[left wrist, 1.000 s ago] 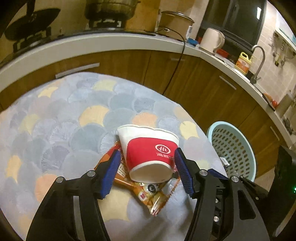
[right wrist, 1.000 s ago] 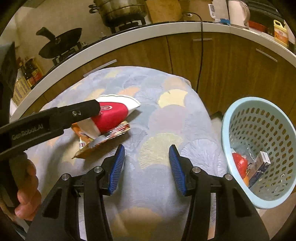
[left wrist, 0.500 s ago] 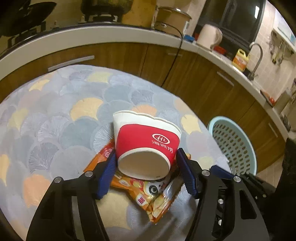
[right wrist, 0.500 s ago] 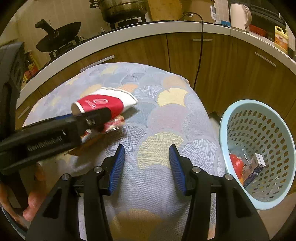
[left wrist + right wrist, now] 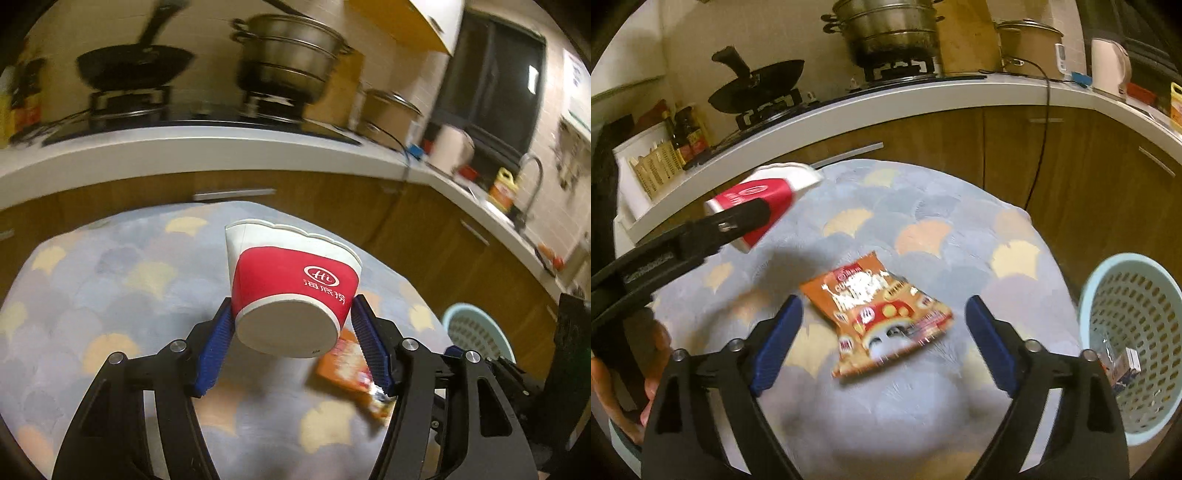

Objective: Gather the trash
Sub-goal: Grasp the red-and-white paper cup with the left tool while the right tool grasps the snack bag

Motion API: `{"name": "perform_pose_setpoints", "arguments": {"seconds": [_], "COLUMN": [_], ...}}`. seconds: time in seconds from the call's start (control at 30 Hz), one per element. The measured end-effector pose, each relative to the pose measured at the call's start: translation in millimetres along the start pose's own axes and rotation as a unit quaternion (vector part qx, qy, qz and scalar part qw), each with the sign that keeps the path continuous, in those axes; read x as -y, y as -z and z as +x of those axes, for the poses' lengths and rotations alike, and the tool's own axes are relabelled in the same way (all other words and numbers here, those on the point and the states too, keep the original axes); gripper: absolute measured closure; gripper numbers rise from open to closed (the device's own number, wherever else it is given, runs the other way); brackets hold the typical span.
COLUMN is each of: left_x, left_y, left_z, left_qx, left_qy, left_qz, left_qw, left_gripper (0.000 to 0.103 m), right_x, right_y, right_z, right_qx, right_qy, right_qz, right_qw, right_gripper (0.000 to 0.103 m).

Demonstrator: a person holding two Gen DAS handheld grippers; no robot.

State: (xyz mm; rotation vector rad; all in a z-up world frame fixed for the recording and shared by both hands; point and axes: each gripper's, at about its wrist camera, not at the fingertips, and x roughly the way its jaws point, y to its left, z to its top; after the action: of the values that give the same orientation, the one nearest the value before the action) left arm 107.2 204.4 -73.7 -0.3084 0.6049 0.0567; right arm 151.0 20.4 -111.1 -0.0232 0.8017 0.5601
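Note:
My left gripper (image 5: 291, 343) is shut on a red and white paper cup (image 5: 291, 288) and holds it tilted above the patterned tablecloth (image 5: 110, 295); the cup also shows in the right wrist view (image 5: 757, 199). An orange snack bag (image 5: 879, 317) lies flat on the cloth, partly seen in the left wrist view (image 5: 351, 373). My right gripper (image 5: 882, 343) is open wide, its fingers either side of the bag and just short of it. A light blue basket (image 5: 1137, 332) with some trash inside stands at the right.
The round table drops off near wooden cabinets (image 5: 1071, 166). A counter (image 5: 886, 103) behind holds a wok, a steamer pot, a kettle and bottles. A black cord (image 5: 1039, 147) hangs down the cabinet front. The basket also shows in the left wrist view (image 5: 476, 332).
My left gripper closed on the cup and lifted it off the snack bag. My right gripper opened wider and moved up to the uncovered bag.

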Motion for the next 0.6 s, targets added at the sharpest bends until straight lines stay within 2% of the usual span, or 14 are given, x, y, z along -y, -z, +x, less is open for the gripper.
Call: {"name": "perform_pose_setpoints", "arguments": {"seconds": [0.13,0.2,0.3,0.37,0.47,0.5,0.6], "left_x": [-17,-19,-20,-19,-17,-18,-20], "left_y": [4,4,5,5,5,6,7], "left_z": [2,7,5,3,1,0,-1], "left_qx": [0.013,0.008,0.009,0.011,0.016,0.016,0.015], "left_qy": [-0.015,-0.029,-0.022,-0.023,-0.022,-0.022,-0.019], "left_qz": [-0.022,-0.026,-0.030,-0.027,-0.022,-0.023,-0.028], "left_qw": [0.9995,0.9992,0.9993,0.9993,0.9994,0.9994,0.9993], "left_gripper": [0.042,0.042,0.042,0.042,0.041,0.041,0.041], "right_x": [0,5,-1,-9,-18,-18,-14], "right_y": [3,10,9,10,12,13,14], "right_z": [30,41,43,48,50,50,45], "right_qx": [-0.049,-0.066,-0.066,-0.071,-0.073,-0.072,-0.060], "right_qy": [0.008,0.007,0.015,0.042,0.057,0.061,0.069], "right_qz": [0.006,0.019,0.001,-0.021,-0.042,-0.042,-0.037], "right_qw": [0.999,0.998,0.998,0.996,0.995,0.995,0.995], "right_gripper": [0.008,0.008,0.008,0.008,0.009,0.012,0.033]}}
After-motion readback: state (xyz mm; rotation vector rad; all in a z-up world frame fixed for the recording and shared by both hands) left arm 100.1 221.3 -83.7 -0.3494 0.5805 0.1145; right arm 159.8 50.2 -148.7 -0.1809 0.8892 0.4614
